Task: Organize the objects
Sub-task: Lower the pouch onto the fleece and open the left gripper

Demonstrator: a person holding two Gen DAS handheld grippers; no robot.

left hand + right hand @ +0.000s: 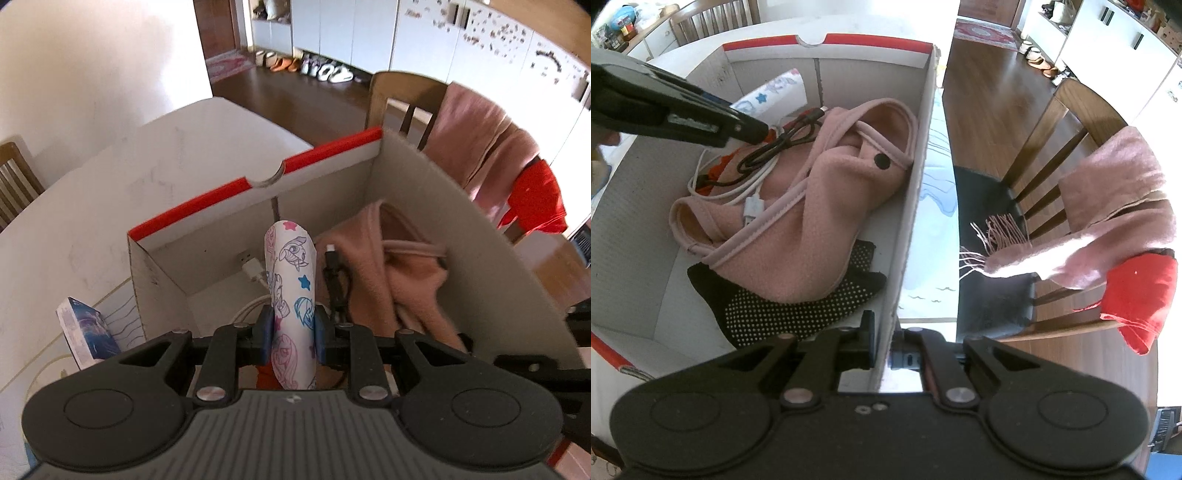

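My left gripper [293, 330] is shut on a white roll printed with cartoon ponies and stars [291, 280], which it holds upright over the open cardboard box [325, 155] with a red rim. Inside the box lie a pink fleece garment [812, 206], a black cable [779, 144], a white cable [753, 206] and a black dotted sock [790, 306]. In the right wrist view the left gripper [753, 129] reaches in from the left, the roll [772, 94] showing behind it. My right gripper [884, 343] is shut on the box's right wall [916, 192], pinching its near edge.
The box stands on a white table [110, 177]. A small blue box [88, 332] lies left of it. A wooden chair [1045, 147] at the table's right carries a pink fringed scarf [1108, 206] and a red cloth [1141, 295]. Shoes line the far wall.
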